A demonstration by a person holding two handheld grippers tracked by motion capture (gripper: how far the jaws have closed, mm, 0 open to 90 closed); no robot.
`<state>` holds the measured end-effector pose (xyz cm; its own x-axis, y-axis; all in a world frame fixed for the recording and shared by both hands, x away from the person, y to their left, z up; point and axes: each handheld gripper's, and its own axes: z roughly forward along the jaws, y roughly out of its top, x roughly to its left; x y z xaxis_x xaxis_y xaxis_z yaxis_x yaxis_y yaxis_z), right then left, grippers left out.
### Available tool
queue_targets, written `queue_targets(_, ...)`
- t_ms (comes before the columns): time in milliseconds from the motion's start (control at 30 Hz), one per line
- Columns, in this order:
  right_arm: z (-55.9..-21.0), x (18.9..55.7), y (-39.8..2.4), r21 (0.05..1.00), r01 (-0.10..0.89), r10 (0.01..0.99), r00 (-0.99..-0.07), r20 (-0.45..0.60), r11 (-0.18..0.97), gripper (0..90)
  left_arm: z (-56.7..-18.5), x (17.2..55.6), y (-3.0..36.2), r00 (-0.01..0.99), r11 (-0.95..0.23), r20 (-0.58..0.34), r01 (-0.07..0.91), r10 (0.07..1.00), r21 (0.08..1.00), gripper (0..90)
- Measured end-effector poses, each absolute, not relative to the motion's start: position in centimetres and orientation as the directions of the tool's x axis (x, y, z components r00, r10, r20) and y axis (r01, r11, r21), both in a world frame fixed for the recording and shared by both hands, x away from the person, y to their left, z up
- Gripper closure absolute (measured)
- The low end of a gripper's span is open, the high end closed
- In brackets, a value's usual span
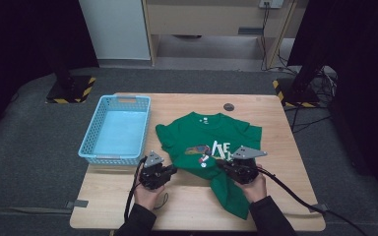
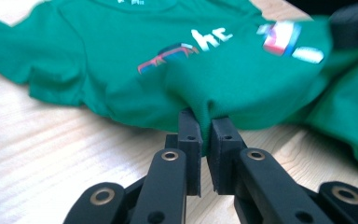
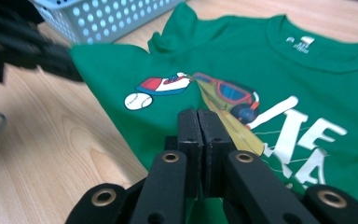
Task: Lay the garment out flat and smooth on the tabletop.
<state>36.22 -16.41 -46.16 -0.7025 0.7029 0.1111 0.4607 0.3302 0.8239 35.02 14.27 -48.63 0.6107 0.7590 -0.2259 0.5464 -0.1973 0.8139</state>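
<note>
— Both grippers are pinched on the green cotton T-shirt with the printed front (image 1: 207, 147): the left gripper (image 2: 205, 128) has a fold of its hem between its jaws, and the right gripper (image 3: 198, 122) is clamped on cloth at lower centre of its frame.

— What could slip?

— Likely the left hold; it's a shallow bite on a thin fold, so a sharp tug might pull it free.

— Room to move?

— The shirt lies mid-table, its sleeve near the light-blue perforated plastic basket (image 1: 115, 129) at the left. Bare wooden table (image 1: 192, 206) spreads along the bottom edge.
</note>
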Motion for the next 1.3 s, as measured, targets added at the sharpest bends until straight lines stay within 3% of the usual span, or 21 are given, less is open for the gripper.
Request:
queue_targets(333,-49.0,36.3,-14.9,0.790,0.470,0.709,-0.702,0.066,0.393,88.1,-48.1,34.7,13.9,0.617,-0.230,-0.188,0.533,0.764,0.814,84.3)
queue_targets(600,-52.0,36.2,-13.4,0.747,0.510,0.683,-0.723,0.103,0.427,85.9,-48.2,34.7,14.0,0.611,-0.231,-0.187,0.539,0.770,0.810,83.9)
queue_targets(833,-52.2,35.7,-13.3,0.744,0.509,0.682,-0.725,0.100,0.432,72.4,-48.3,34.7,14.1,0.607,-0.229,-0.187,0.541,0.773,0.809,83.4)
queue_targets(967,-50.9,35.4,-14.9,0.796,0.471,0.705,-0.705,0.079,0.381,55.1,-48.2,34.7,14.1,0.611,-0.233,-0.186,0.540,0.769,0.809,84.2)
queue_targets(1067,-50.7,35.5,-17.0,0.805,0.454,0.738,-0.674,0.031,0.381,49.3,-48.2,34.7,14.2,0.610,-0.224,-0.197,0.543,0.768,0.809,84.2)
queue_targets(1300,-52.3,35.9,-20.7,0.759,0.521,0.760,-0.648,0.053,0.391,38.4,-47.7,34.7,14.1,0.609,-0.214,-0.204,0.541,0.766,0.813,84.2)
